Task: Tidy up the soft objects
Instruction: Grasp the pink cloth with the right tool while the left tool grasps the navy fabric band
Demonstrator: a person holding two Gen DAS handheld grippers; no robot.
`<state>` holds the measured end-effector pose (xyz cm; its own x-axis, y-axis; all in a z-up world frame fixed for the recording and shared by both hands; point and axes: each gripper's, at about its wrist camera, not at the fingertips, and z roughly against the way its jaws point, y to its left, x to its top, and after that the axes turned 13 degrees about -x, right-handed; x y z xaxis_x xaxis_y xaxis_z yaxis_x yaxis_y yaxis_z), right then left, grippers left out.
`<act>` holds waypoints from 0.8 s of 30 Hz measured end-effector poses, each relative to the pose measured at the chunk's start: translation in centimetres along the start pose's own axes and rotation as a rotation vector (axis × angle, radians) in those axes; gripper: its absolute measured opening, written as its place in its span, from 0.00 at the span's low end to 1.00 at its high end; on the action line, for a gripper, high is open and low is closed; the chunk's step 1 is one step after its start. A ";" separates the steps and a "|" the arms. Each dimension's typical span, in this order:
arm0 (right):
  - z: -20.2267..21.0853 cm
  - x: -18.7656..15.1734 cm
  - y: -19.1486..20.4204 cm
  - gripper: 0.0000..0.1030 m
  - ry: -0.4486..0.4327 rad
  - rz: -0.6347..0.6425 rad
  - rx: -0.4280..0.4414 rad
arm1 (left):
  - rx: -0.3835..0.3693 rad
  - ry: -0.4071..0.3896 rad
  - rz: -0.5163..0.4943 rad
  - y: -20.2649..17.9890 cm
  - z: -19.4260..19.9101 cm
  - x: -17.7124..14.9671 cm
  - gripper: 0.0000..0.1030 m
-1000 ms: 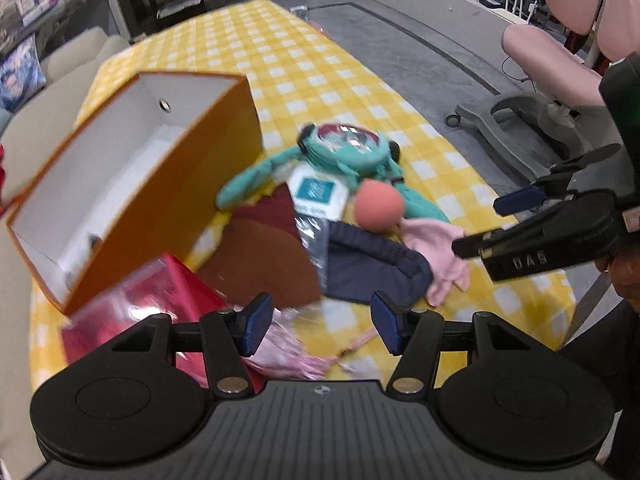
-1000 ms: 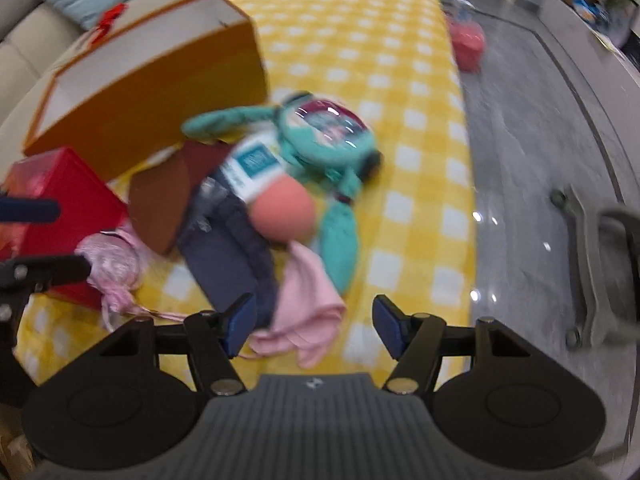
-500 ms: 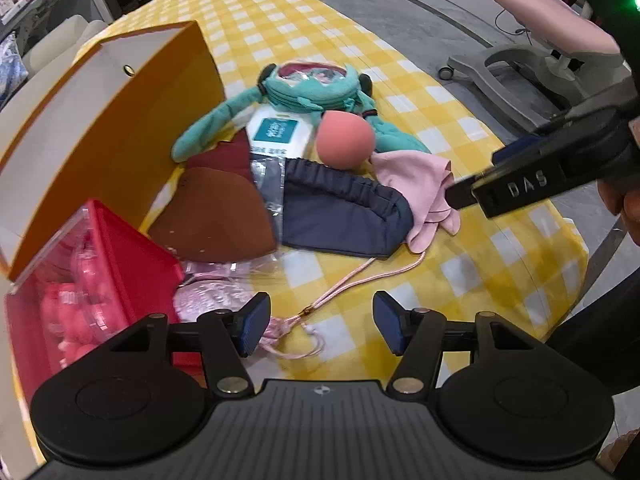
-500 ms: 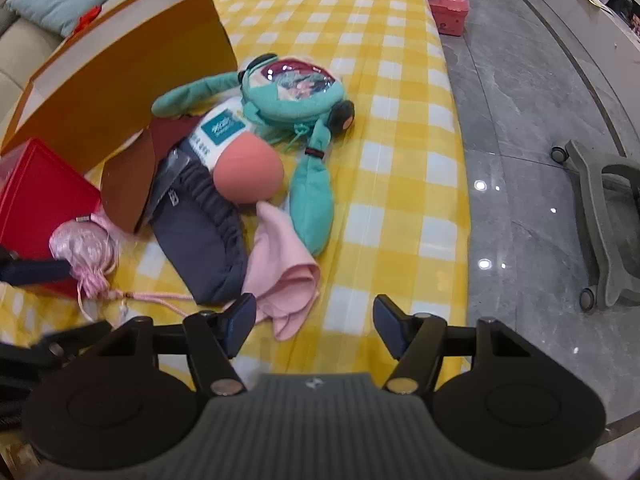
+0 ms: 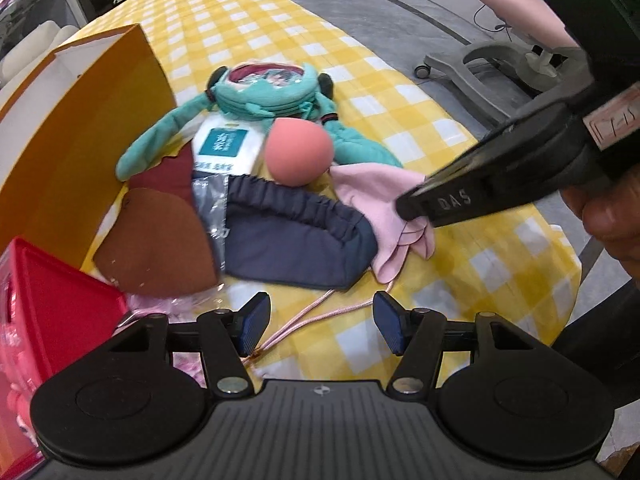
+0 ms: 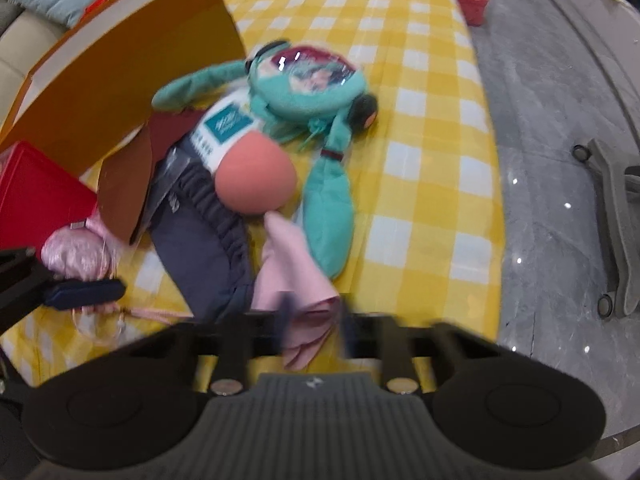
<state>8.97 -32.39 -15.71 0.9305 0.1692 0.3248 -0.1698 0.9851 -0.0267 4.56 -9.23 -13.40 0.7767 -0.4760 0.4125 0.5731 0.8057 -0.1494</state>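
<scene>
A pile of soft things lies on the yellow checked tablecloth (image 5: 400, 92): a teal plush (image 5: 272, 88), a salmon ball (image 5: 298, 150), a navy cloth pouch (image 5: 296, 240), a pink cloth (image 5: 384, 200) and a brown piece (image 5: 156, 240). My left gripper (image 5: 320, 322) is open and empty, just short of the navy pouch, over a pink cord (image 5: 304, 320). My right gripper (image 6: 314, 322) has its fingers closing around the pink cloth's (image 6: 292, 276) near end; they are blurred. It also shows in the left wrist view (image 5: 416, 204), at the pink cloth.
An orange box (image 5: 76, 128) lies tilted at the left, with a red box (image 5: 52, 312) in front of it. A pink drawstring bag (image 6: 76, 252) lies beside the red box. The table edge (image 6: 496, 200) is to the right, with grey floor and a chair base (image 6: 616, 216) beyond.
Both grippers moved in toward the pile. My right gripper's fingers went from wide open to nearly closed around the near end of the pink cloth. My left gripper stayed open.
</scene>
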 end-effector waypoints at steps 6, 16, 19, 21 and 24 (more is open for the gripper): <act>0.8 -0.8 -2.1 0.00 -0.001 -0.025 -0.019 | -0.010 0.006 -0.010 -0.6 -1.2 0.9 0.68; 1.5 -2.2 -5.5 0.03 -0.021 -0.131 0.000 | -0.009 -0.013 -0.005 -0.4 -2.8 1.6 0.66; 1.6 -1.9 -5.1 0.04 -0.024 -0.124 0.007 | -0.029 -0.016 -0.002 -0.1 -3.4 1.7 0.51; 1.6 -1.8 -4.9 0.06 -0.028 -0.126 0.012 | -0.058 -0.014 0.009 0.1 -3.7 1.7 0.38; 1.6 -1.6 -4.7 0.07 -0.032 -0.124 0.010 | -0.103 -0.019 0.042 0.6 -3.3 1.5 0.09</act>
<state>7.79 -37.38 -14.58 0.9338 0.0453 0.3550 -0.0579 0.9980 0.0249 6.96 -10.69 -15.85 0.7960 -0.4354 0.4204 0.5649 0.7839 -0.2577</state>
